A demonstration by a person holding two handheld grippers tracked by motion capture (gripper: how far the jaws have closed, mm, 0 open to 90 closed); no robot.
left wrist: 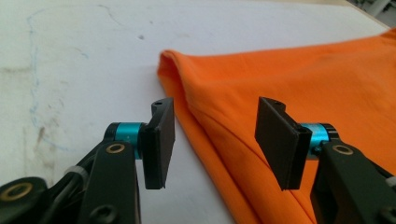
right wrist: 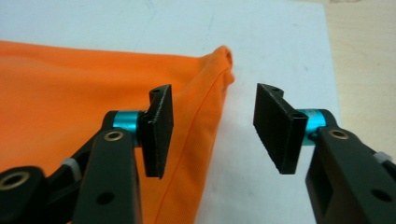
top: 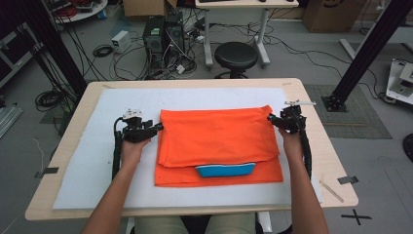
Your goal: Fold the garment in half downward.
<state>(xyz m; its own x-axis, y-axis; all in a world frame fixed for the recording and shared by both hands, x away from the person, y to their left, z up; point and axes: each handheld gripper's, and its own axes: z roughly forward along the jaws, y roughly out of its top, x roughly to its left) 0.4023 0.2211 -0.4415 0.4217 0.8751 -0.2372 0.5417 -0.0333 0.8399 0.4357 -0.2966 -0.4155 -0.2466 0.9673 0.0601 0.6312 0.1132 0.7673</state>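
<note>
A soft, finely ribbed orange garment (top: 219,144) lies folded into a rough rectangle on the white sheet (top: 97,161) over my table (top: 73,126), a blue band (top: 225,169) showing under its front flap. My left tongs (top: 159,126) and right tongs (top: 270,118) stand released, gripping nothing, each at an upper corner of the fold with its seamed edge between the flat black pads.

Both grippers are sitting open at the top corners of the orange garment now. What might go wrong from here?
1. The left gripper has the orange garment's folded edge between its open jaws; closing could pinch one layer only and undo the fold.
2. The right gripper straddles the other corner's seam; an uneven pull would skew the fold.
3. The upper layer already lies askew over the blue collar; dragging may bunch it on the white mat.
</note>
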